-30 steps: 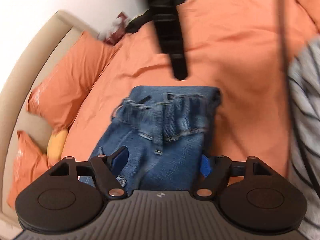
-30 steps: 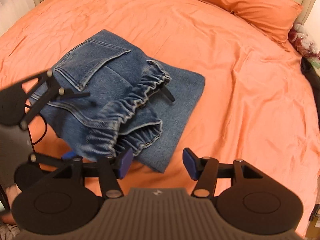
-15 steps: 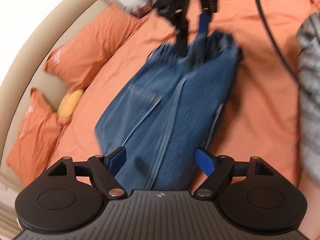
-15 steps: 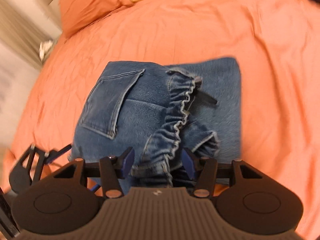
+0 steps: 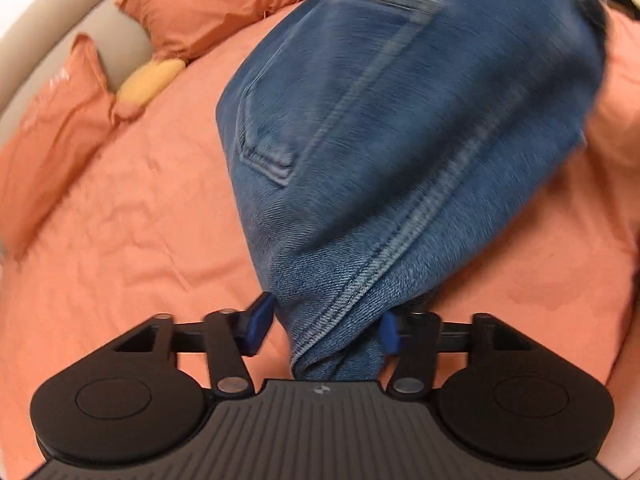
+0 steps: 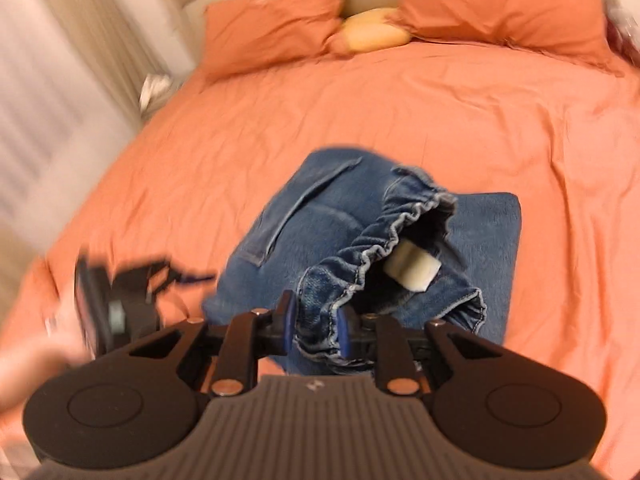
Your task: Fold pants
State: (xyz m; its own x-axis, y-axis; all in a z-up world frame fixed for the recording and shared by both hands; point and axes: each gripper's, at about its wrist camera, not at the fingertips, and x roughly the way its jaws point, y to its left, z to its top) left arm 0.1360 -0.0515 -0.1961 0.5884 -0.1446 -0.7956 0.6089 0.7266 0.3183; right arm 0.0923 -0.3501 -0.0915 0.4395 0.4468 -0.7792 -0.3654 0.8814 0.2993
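Observation:
The blue denim pants (image 5: 400, 128) hang lifted above the orange bed, back pocket facing the left wrist camera. My left gripper (image 5: 322, 324) stands open with a folded edge of the denim bunched between its blue pads, which do not press it. My right gripper (image 6: 316, 322) is shut on the pants' elastic waistband (image 6: 384, 236), which gapes open and shows a white label (image 6: 412, 270). A folded part of the pants (image 6: 492, 248) lies flat on the bed beyond. The left gripper shows blurred in the right wrist view (image 6: 120, 304).
The bed has an orange sheet (image 6: 360, 120) and orange pillows (image 6: 272, 32) against a beige headboard, with a yellow cushion (image 6: 374, 34) between them. A radiator or curtain (image 6: 48, 92) stands left of the bed.
My right gripper has closed on the waistband and lifted it. The pants have swung up in front of the left gripper, whose jaws have narrowed around a denim fold.

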